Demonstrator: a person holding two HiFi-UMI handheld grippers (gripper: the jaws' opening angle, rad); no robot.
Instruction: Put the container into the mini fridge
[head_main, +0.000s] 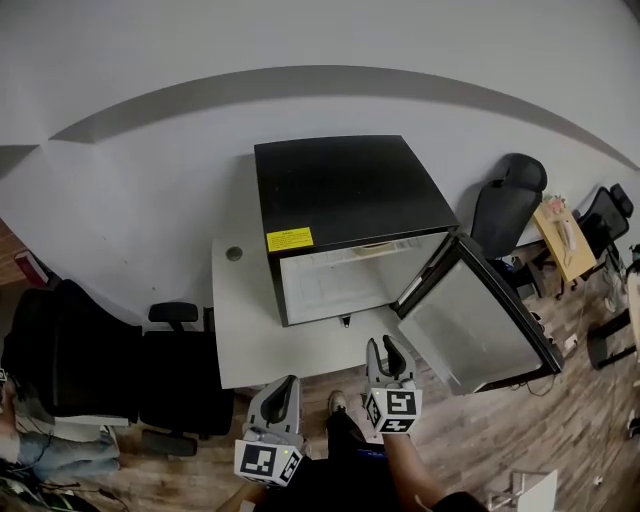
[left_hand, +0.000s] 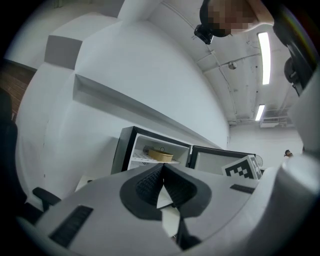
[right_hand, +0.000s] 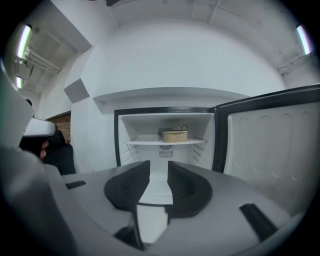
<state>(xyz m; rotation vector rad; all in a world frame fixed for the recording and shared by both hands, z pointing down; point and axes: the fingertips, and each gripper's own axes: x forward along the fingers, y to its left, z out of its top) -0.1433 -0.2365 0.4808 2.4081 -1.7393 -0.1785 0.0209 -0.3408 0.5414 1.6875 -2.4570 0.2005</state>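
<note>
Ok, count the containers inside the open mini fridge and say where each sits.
1: the tan container sits on the shelf of the mini fridge; the space below is partly hidden.

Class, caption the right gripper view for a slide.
Tan round container sits on the white shelf of the open black mini fridge; the right gripper faces it, jaws apart, empty.

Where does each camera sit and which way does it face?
Head view: on the head, looking steeply down at the open mini fridge; left gripper and right gripper show below.
Left gripper view: on that gripper, facing the fridge from its left; own jaws shut.
Right gripper view: on that gripper, facing the fridge head-on; own jaws slightly apart.
Shared: both gripper views show the container on the fridge shelf.
</note>
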